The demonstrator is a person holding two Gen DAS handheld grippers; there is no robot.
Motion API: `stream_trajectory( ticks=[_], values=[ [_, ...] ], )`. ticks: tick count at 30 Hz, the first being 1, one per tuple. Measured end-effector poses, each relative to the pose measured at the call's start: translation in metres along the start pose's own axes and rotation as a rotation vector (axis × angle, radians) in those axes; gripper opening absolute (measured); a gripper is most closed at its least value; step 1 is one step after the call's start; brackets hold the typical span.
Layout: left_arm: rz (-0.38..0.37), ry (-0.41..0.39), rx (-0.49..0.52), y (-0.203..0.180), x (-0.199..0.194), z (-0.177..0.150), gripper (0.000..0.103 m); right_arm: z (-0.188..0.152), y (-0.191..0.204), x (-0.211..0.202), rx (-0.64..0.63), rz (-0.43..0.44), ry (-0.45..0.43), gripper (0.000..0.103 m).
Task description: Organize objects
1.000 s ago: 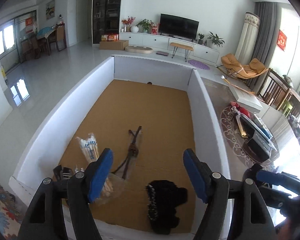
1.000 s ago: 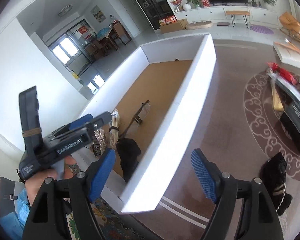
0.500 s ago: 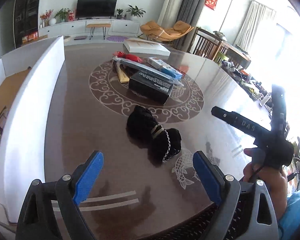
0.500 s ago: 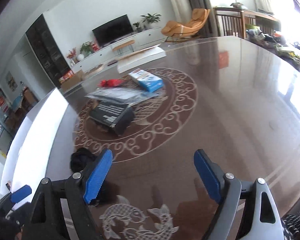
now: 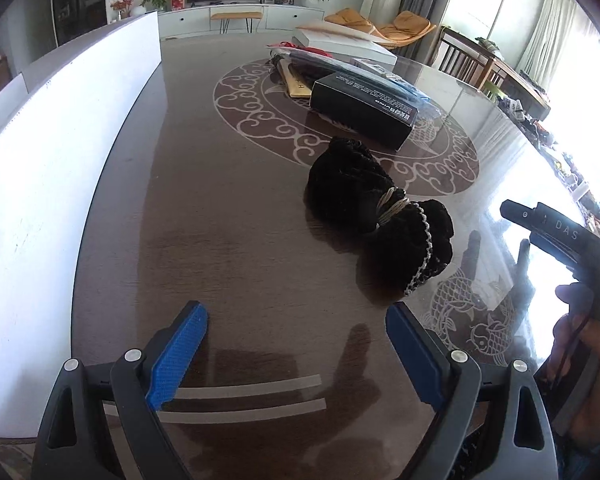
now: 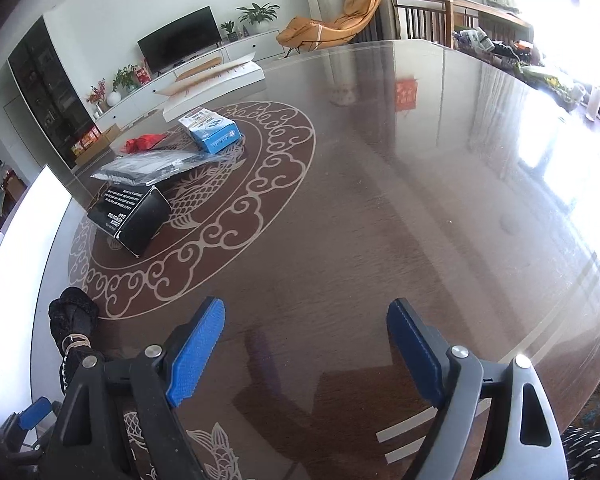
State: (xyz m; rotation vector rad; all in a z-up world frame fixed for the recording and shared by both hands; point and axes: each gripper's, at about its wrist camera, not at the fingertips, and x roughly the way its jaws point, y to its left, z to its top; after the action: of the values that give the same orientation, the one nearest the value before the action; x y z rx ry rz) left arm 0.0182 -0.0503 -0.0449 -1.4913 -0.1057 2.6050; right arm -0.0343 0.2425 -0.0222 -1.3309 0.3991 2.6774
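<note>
Both the left tongs (image 5: 296,344) and right tongs (image 6: 304,344) hang released and empty over the worktop (image 5: 228,216); the black bundle (image 5: 380,216) just ahead-right of the left tongs looks like the next pickup, needing a forward reach.

- My left gripper (image 5: 296,320) hovers over the dark table (image 5: 240,208), jaws wide apart, nothing between them.
- Black bundle (image 5: 376,212) tied with pale cord lies ahead, slightly right of my fingers, flat on the table.
- Black box (image 5: 364,110) sits farther ahead, beyond the bundle.
- White wall panel (image 5: 60,160) runs along my left.
- Other gripper (image 5: 560,236), hand-held, at far right.
</note>
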Motion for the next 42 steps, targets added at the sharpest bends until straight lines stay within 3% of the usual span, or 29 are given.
stream_trajectory(
  ticks=[6,16,19,24,27,29,34,42],
  values=[
    [0.051,-0.001,0.074,-0.014,0.006,0.000,0.091,-0.003,0.006,0.002,-0.039,-0.016,0.007,0.090],
    [0.050,0.018,0.140,-0.037,0.010,0.001,0.091,-0.006,0.016,0.007,-0.092,-0.052,0.021,0.096],
    [0.015,0.024,0.100,-0.032,0.008,0.004,0.091,-0.006,0.017,0.007,-0.097,-0.055,0.022,0.098],
    [-0.116,0.027,-0.001,-0.029,0.009,0.014,0.097,-0.008,0.022,0.010,-0.127,-0.079,0.036,0.103],
    [-0.141,0.013,-0.039,-0.035,0.014,0.023,0.099,-0.010,0.025,0.012,-0.149,-0.101,0.042,0.103],
    [-0.111,-0.003,-0.021,-0.046,0.021,0.029,0.103,-0.010,0.026,0.012,-0.158,-0.110,0.044,0.103],
    [0.090,-0.037,0.122,-0.073,0.044,0.039,0.103,-0.010,0.026,0.012,-0.162,-0.112,0.046,0.103],
    [0.098,-0.078,0.093,-0.045,0.062,0.075,0.103,-0.010,0.026,0.012,-0.161,-0.113,0.046,0.103]
  ],
)
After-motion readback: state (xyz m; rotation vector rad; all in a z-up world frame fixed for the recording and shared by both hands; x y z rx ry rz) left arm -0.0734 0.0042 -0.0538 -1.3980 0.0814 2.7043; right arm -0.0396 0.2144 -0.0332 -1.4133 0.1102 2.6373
